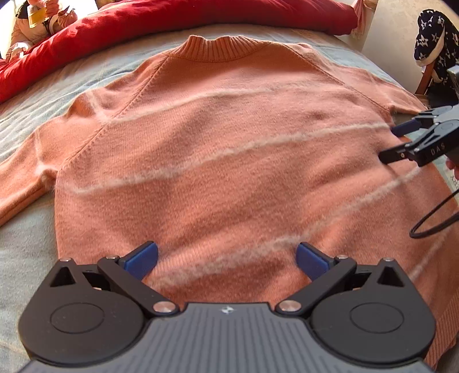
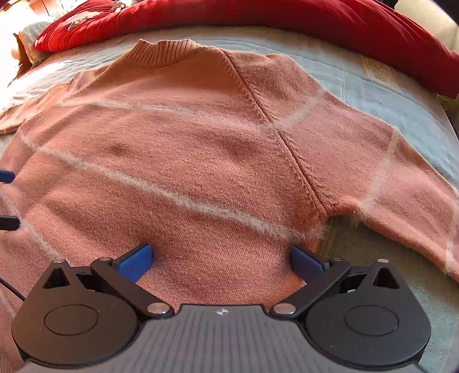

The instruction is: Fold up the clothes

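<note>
Nearest the left wrist camera, the left gripper (image 1: 226, 259) hangs over the near hem area of a salmon-pink knit sweater (image 1: 218, 160), its two blue-padded fingers spread wide apart with nothing between them. This sweater lies flat on a pale blue bedsheet (image 1: 25, 120), ribbed collar (image 1: 216, 48) at the far end, sleeves stretched out to left and right, thin fuzzy white lines crossing the knit diagonally. At the right edge the right gripper (image 1: 390, 143) reaches in over the sweater's right side, fingers parted and holding nothing, with a black cable (image 1: 430, 221) looping below it. A red quilt (image 1: 172, 20) is bunched along the far side of the bed, a seated person (image 1: 37, 20) shows at far left, and a dark star-patterned cloth (image 1: 436, 43) hangs at far right. From the right wrist camera, the right gripper (image 2: 221, 259) sits low over the sweater (image 2: 172, 172) near its right underarm, fingers wide apart and empty; the right sleeve (image 2: 401, 186) extends rightward over the sheet (image 2: 373, 94). Tips of the left gripper (image 2: 7, 198) peek in at the left edge, parted.
</note>
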### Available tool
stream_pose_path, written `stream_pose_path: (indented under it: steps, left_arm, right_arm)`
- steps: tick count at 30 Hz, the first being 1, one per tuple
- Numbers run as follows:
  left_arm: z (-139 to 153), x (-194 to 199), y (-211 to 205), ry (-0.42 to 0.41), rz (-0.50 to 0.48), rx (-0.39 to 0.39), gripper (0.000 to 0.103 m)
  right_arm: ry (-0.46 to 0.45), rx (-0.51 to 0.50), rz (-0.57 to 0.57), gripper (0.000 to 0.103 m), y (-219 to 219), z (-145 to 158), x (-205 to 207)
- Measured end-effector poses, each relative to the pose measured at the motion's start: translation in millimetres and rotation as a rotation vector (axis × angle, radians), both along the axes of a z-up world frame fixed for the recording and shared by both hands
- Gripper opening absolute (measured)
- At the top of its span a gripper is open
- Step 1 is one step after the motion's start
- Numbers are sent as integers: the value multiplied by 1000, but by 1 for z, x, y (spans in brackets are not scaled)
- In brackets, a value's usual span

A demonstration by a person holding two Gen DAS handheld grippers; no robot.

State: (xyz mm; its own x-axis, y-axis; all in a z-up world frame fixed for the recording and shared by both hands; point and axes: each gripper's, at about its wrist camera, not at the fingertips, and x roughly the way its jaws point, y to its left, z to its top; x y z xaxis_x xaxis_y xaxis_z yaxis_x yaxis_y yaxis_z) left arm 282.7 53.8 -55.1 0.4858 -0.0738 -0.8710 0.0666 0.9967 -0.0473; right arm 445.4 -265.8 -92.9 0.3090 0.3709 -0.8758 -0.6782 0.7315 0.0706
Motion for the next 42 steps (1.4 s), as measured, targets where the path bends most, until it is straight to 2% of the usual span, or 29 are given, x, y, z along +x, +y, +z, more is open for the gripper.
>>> stream_pose_path:
  steps: [4,7,9,12,14,17,20,23,26,30,33,36,39,42]
  left_arm:
    - [0,-22,2,28,-21,16,102]
    - [6,-17,3,46,-14,27,102]
    - [14,-4,5,-10,-19,50,102]
    - [24,34,16,-107,-23,24,102]
    - [23,62,22,-159,-30,2,102]
    - [15,91,27,-212,-54,14,102]
    - [-4,104,41,-126,9,3,102]
    - [-8,82,63,-132,90,-64,102]
    - [-4,68,66,-101,91,-54,102]
    - [8,79,63,-46,56,-42,102]
    - [23,98,68,-89,43,-110,102]
    - [34,129,74,-129,11,-163,102]
    - [36,155,67,-155,-62,-197,102]
    - [34,174,53,-163,-147,-239,102]
  right_arm:
    - [-5,0,-8,103,1,0,-1]
    - [-11,-1,-14,103,1,-1,-2]
    - [-14,0,-16,103,1,-1,-3]
    - [-19,3,-19,103,0,-1,-3]
    - [-24,2,-22,103,1,-1,-4]
    - [-23,-4,-23,103,2,-1,-4]
    - [-21,-3,-20,103,1,-1,-3]
    - [-28,1,-20,103,1,-1,-4]
    - [-27,0,-18,103,1,-1,-4]
    - [14,-29,-3,103,5,4,4]
    - [39,-49,8,103,9,12,13]
    - [-2,-53,34,103,16,25,25]
    - [-29,-19,71,103,29,36,45]
    - [-31,62,115,103,54,41,67]
